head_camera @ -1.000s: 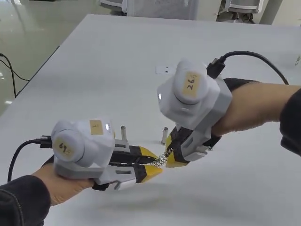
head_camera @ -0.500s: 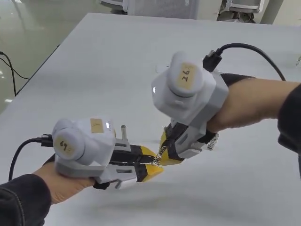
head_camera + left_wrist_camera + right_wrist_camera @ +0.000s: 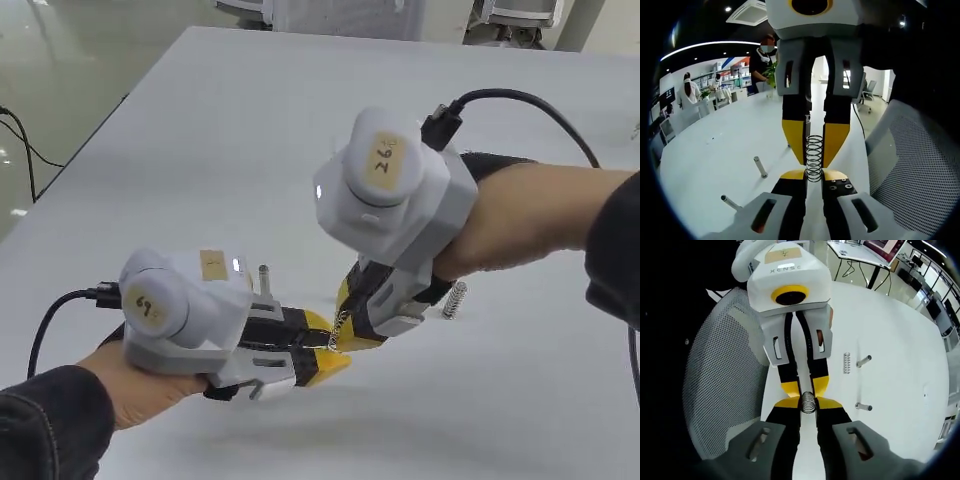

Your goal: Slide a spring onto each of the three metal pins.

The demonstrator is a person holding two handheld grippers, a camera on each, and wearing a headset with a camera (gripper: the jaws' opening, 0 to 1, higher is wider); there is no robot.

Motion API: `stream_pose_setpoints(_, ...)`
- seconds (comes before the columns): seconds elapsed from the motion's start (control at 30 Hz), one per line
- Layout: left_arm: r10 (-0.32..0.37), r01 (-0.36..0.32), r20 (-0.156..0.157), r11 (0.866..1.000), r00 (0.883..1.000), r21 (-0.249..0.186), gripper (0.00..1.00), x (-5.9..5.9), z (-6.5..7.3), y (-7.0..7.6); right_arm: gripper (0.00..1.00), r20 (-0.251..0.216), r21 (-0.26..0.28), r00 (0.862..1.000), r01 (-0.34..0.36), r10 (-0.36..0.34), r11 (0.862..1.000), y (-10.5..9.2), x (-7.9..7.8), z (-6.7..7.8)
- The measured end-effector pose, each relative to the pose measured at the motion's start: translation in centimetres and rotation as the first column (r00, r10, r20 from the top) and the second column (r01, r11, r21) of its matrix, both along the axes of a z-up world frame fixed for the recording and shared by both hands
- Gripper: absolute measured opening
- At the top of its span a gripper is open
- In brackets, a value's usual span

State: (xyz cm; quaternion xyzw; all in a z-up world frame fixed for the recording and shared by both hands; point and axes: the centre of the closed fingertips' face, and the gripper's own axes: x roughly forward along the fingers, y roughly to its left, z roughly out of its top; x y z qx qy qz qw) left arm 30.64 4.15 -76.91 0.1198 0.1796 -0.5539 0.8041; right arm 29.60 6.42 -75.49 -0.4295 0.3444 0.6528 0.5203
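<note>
Pinching one coiled spring (image 3: 814, 156), seemingly, left tongs (image 3: 813, 176) face right tongs (image 3: 808, 409).

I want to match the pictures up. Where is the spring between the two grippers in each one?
Head view: spring low centre, where the yellow tips meet.
Left gripper view: centre, running up from the near fingers.
Right gripper view: just below centre, seen almost end-on.
Shared landmark: the yellow fingers touching it.
</note>
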Motion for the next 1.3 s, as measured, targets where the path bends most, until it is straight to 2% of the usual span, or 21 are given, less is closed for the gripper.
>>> stream_pose_setpoints(0.7,0.008,-0.008,-0.01,1.0,1.0,0.006,0.09,0.0,-0.4,-0.3,0.12,0.007,-0.013,1.0,-0.007,0.007,1.0,-0.3,0.1,-0.3)
stream_pose_setpoints(1.3,0.052,-0.053,-0.04,0.998,0.998,-0.017,0.26,0.3,-0.1,0.7,0.13,0.019,-0.019,1.0,0.02,-0.019,1.0,-1.0,1.1,-0.2)
